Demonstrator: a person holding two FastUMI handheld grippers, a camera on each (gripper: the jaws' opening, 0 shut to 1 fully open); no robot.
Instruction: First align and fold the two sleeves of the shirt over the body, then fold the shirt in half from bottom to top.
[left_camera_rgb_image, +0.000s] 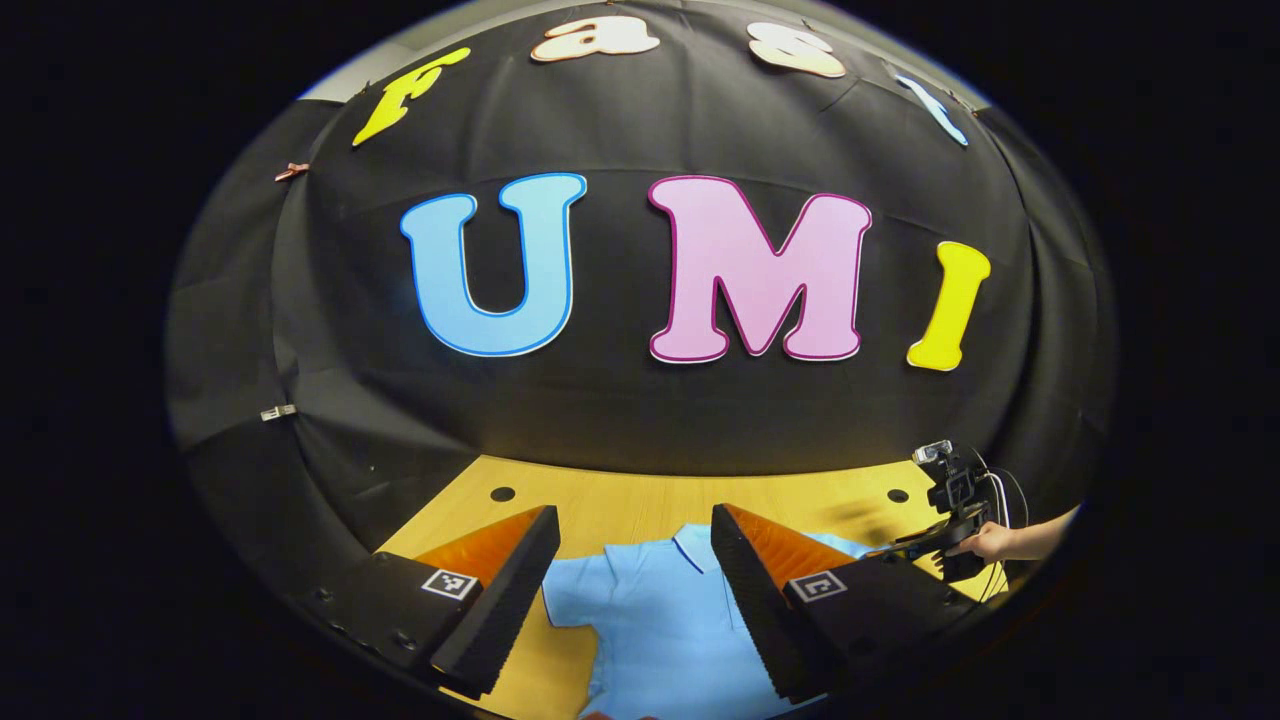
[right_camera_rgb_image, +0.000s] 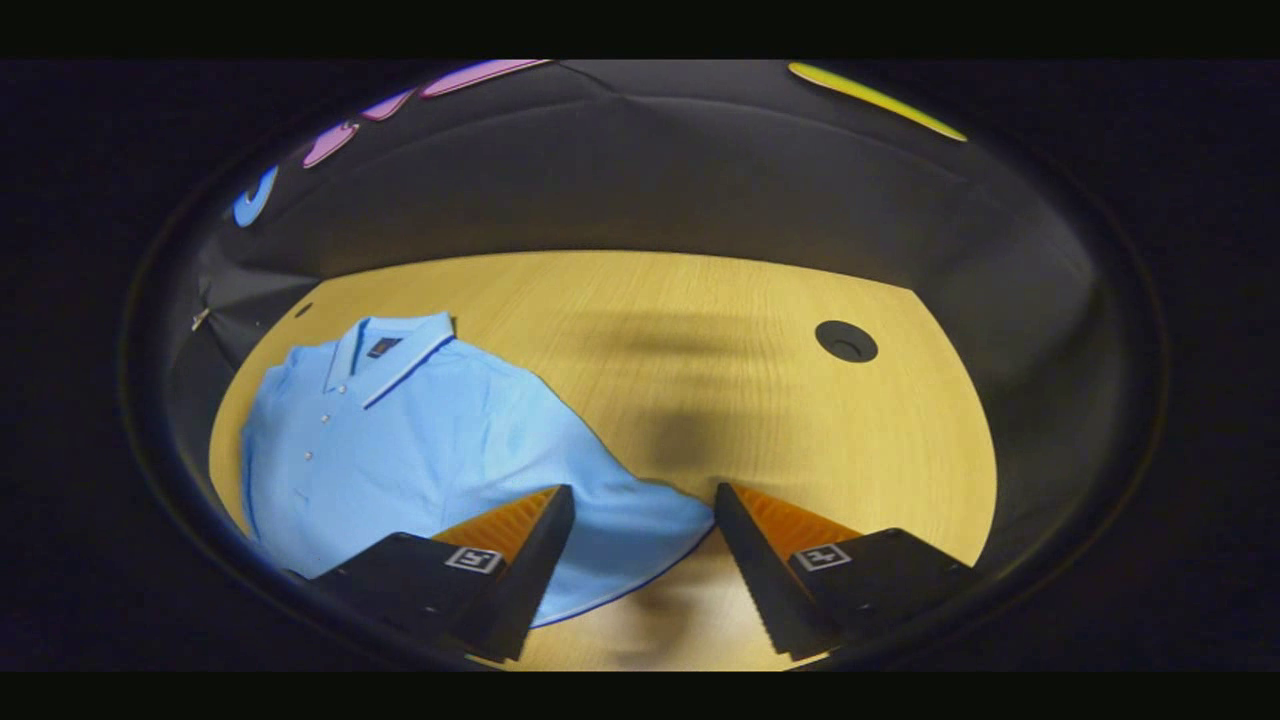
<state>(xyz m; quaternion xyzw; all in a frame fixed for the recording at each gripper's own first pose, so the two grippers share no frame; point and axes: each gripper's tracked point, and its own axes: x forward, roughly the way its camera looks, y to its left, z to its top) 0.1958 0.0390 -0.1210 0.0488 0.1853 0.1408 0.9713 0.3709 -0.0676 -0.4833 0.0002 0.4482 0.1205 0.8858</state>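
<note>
1. Spread flat on a wooden table (right_camera_rgb_image: 760, 330), a light blue polo shirt (right_camera_rgb_image: 420, 450) lies face up, its collar (right_camera_rgb_image: 395, 350) toward the black cloth wall at the back.

2. In the right gripper view, the shirt sits to the left on the table. A row of small buttons runs down from the collar, and a thin dark stripe trims the collar edge.

3. One short sleeve (right_camera_rgb_image: 630, 520) reaches out toward the right gripper (right_camera_rgb_image: 640, 545). The sleeve end, edged with a dark line, lies between that gripper's two fingers.

4. The right gripper's jaws stand wide apart. They hold nothing; whether the fingers touch the cloth cannot be told.

5. A round dark hole (right_camera_rgb_image: 846, 341) marks the table to the right, well apart from the shirt. Soft, blurred shadows fall on the bare wood between them.

6. In the left gripper view, the left gripper (left_camera_rgb_image: 635, 590) hangs over the shirt (left_camera_rgb_image: 660, 620), looking toward the wall. The collar (left_camera_rgb_image: 695, 545) shows between its fingers.

7. The left gripper's jaws are also wide apart and grip nothing.

8. Far right in that view, a hand (left_camera_rgb_image: 990, 542) holds the right gripper (left_camera_rgb_image: 950, 510) above the table edge (left_camera_rgb_image: 620, 500); cables trail from it.
</note>
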